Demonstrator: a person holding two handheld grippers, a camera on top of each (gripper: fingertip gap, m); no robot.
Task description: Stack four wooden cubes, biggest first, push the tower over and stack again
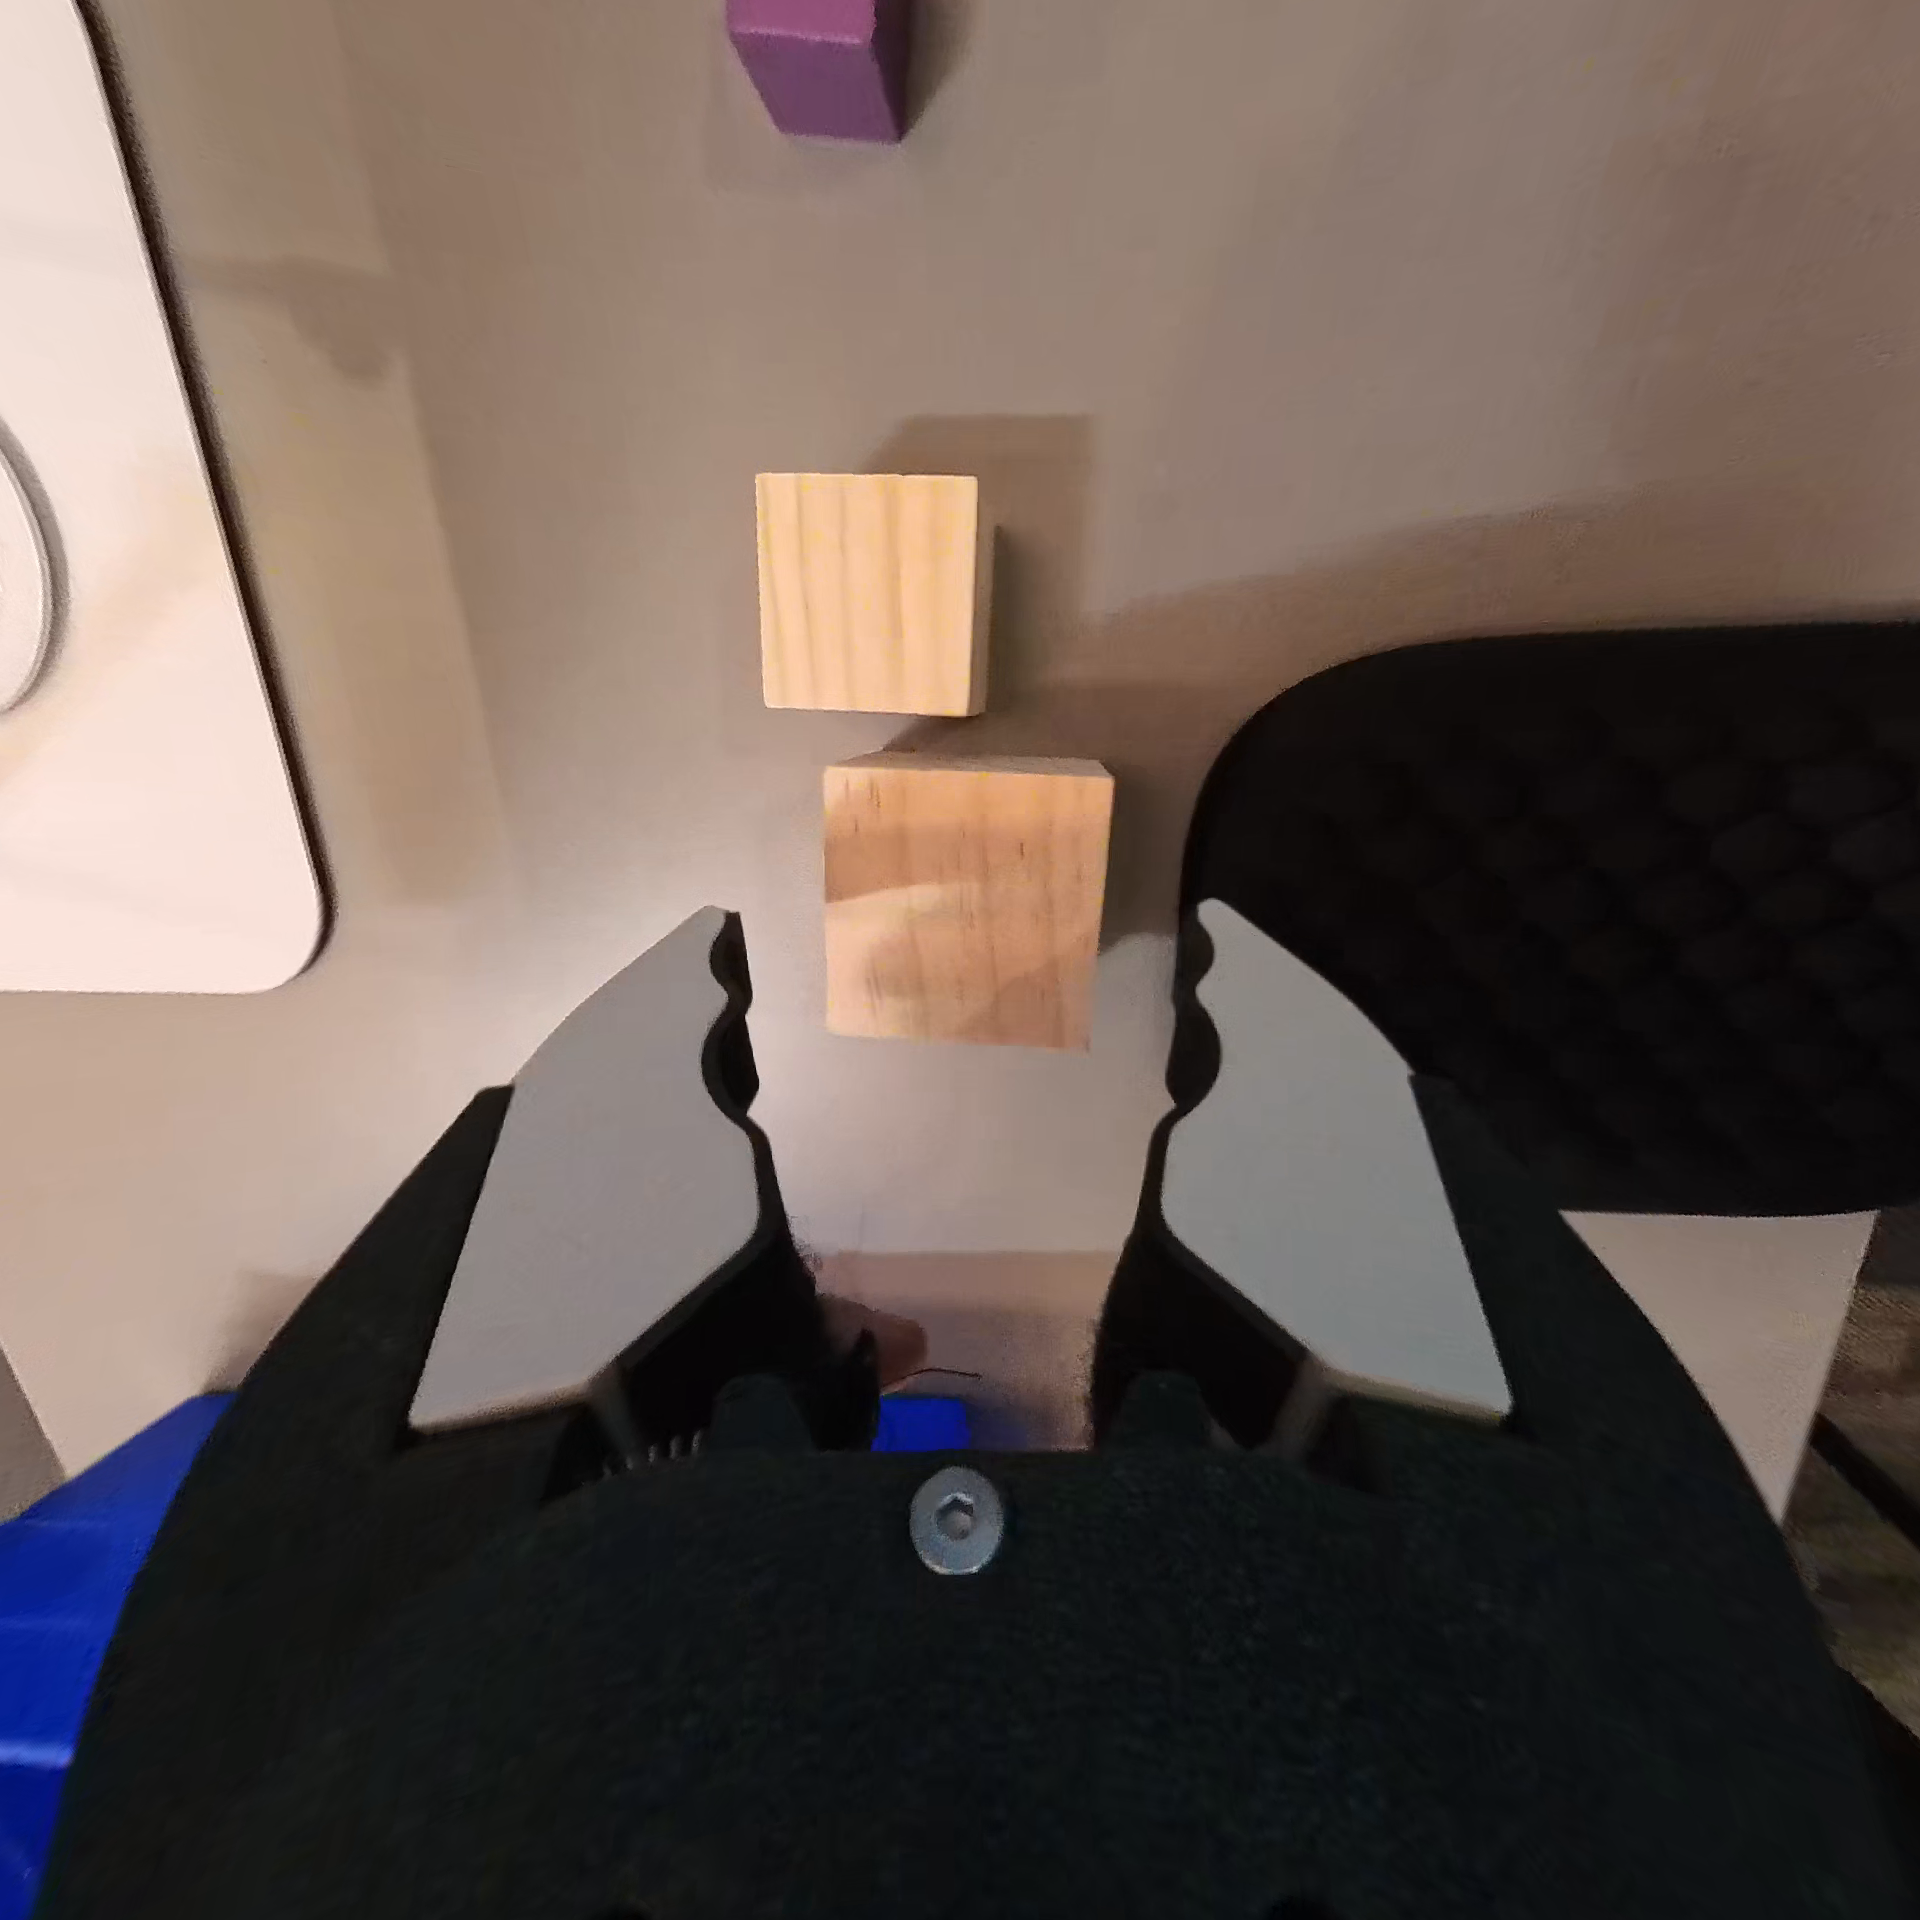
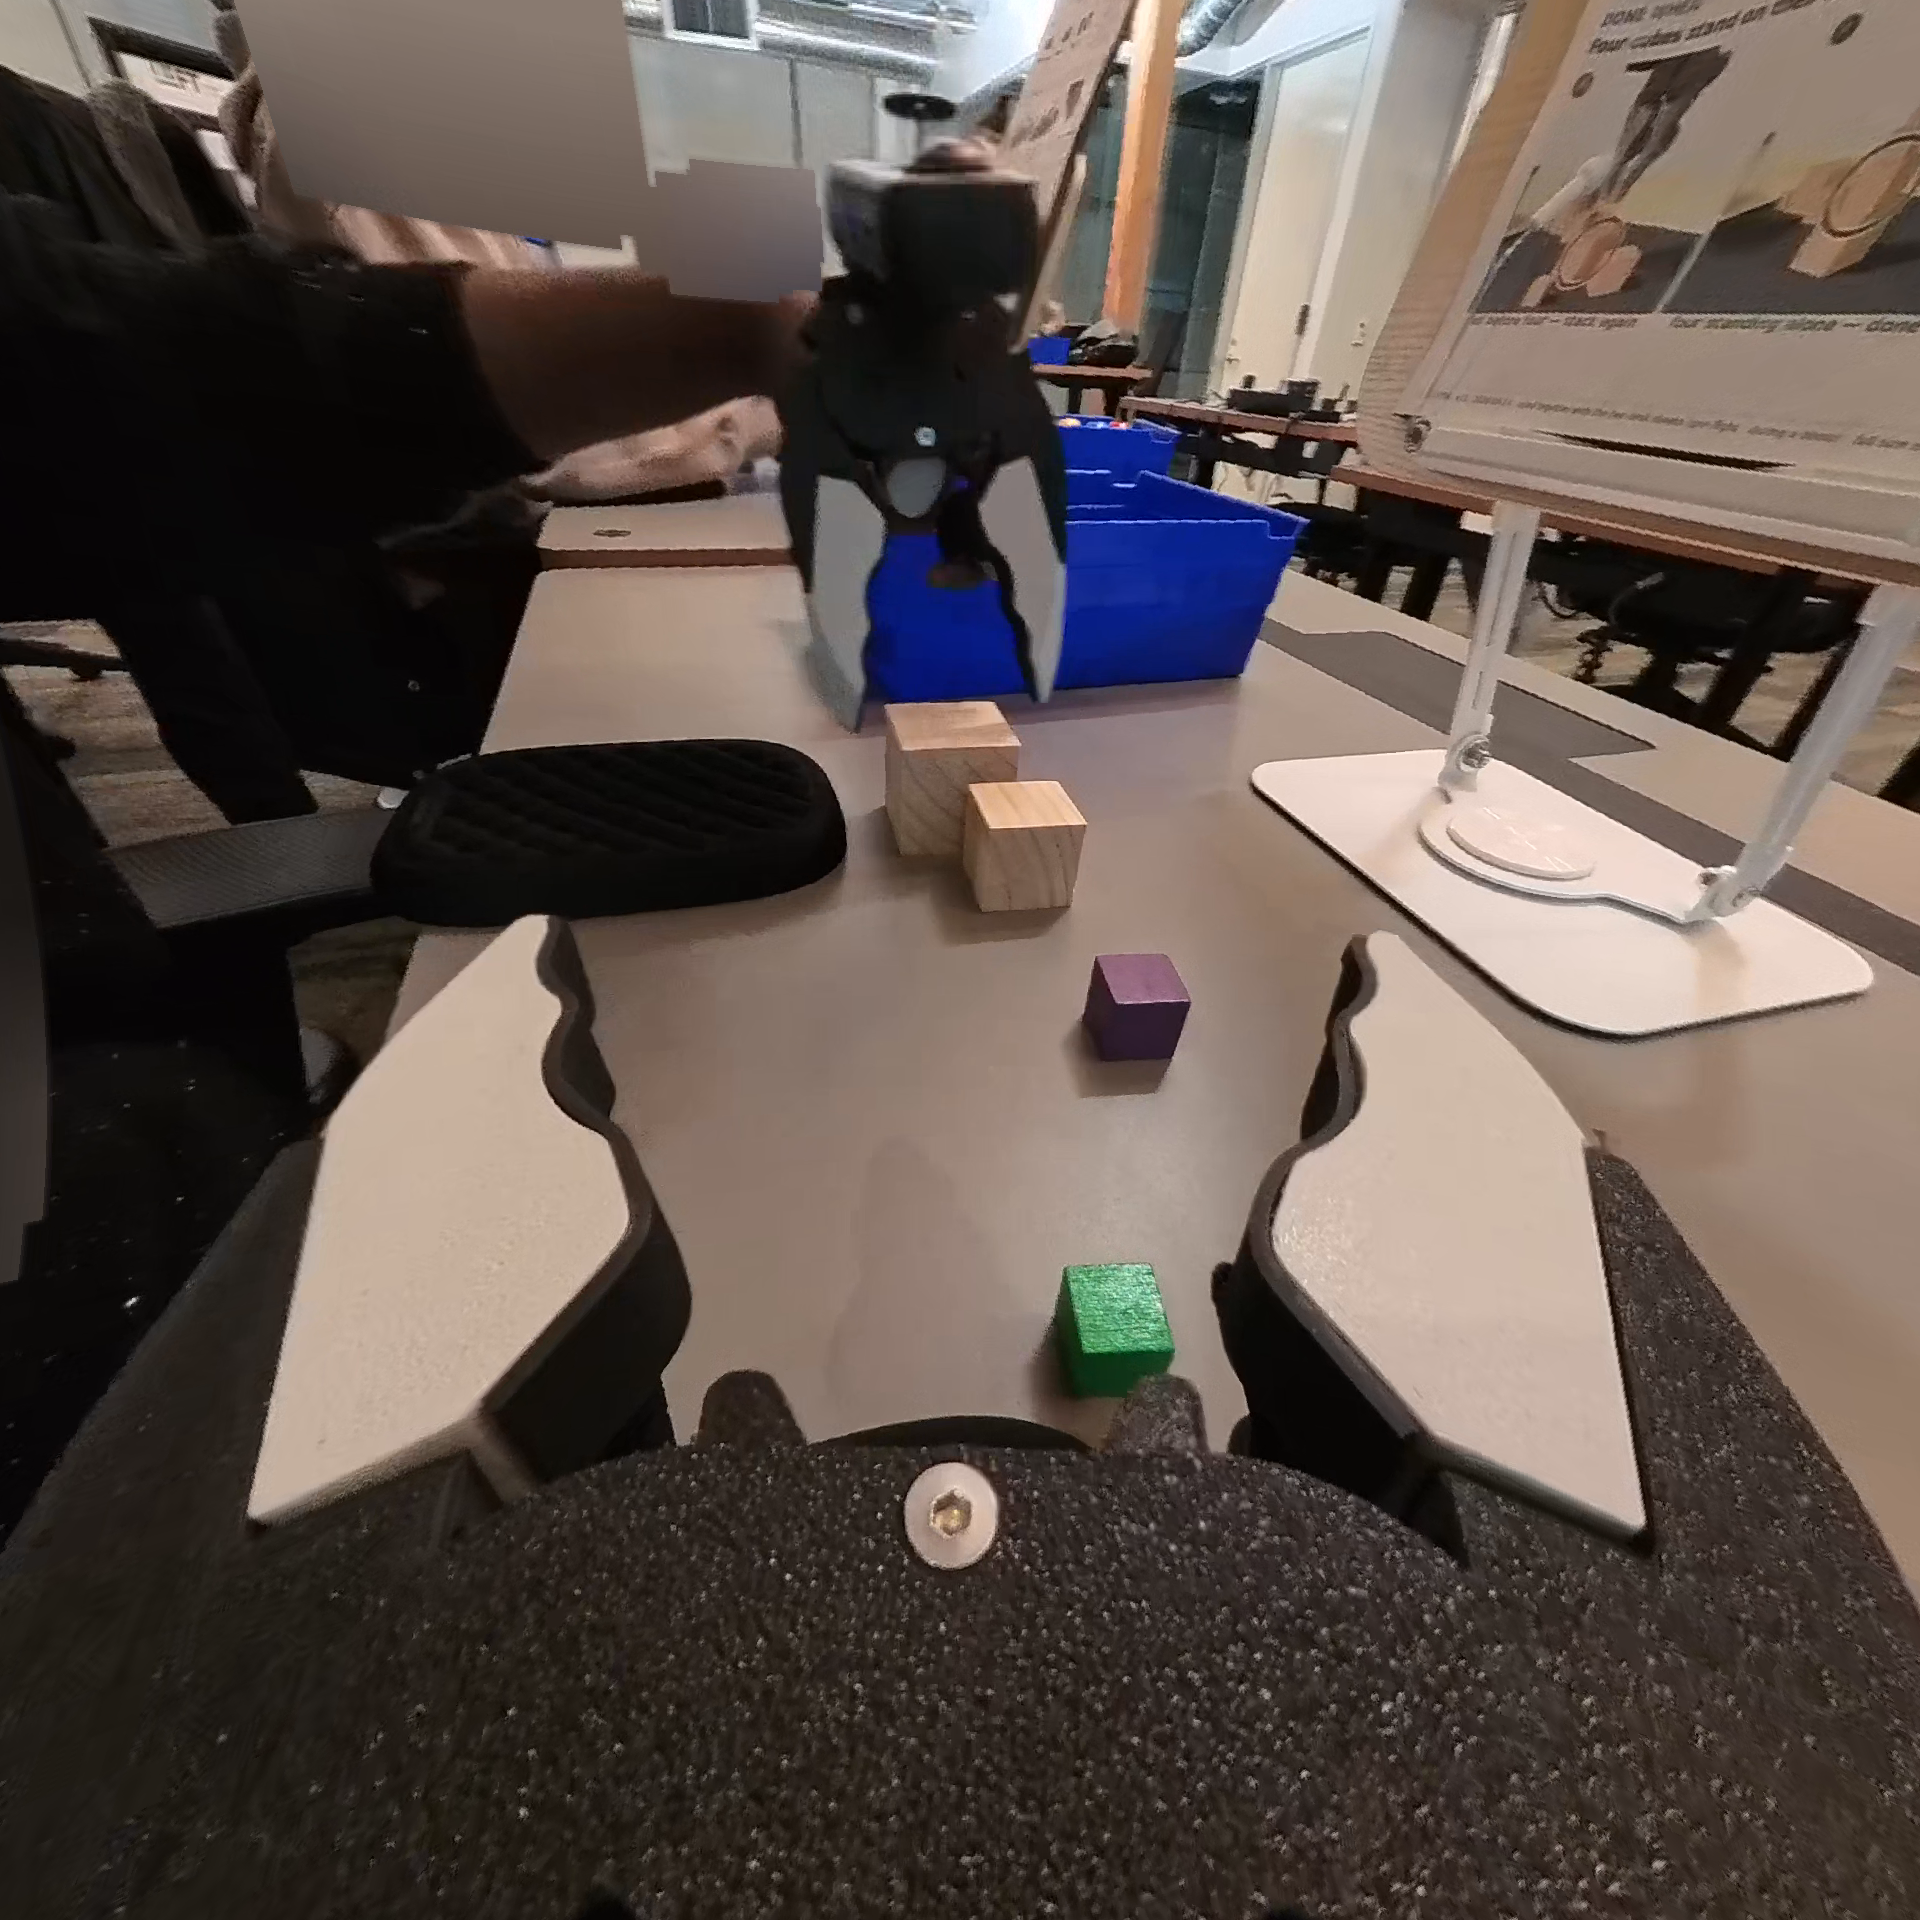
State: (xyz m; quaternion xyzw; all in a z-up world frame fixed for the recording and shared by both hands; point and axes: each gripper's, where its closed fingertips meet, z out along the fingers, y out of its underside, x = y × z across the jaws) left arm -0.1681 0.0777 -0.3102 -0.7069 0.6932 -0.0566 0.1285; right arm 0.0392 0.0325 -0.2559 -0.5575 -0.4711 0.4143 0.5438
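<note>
Left claw (image 1: 961, 935) hung released just above the larger wooden cube (image 1: 966, 904), pads clear of its sides, nothing gripped. Smaller wooden cube (image 1: 871, 592) stood just beyond on the counter (image 1: 520, 520). Right claw (image 2: 956, 956) was spread wide and empty, purple cube (image 2: 1136, 1006) ahead, green cube (image 2: 1114, 1325) between its fingers.

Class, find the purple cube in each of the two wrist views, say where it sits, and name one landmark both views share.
Left wrist view: purple cube at the top edge, beyond both wooden cubes.
Right wrist view: purple cube right of centre, nearer the camera than the wooden cubes.
Shared landmark: the white stand base.
</note>
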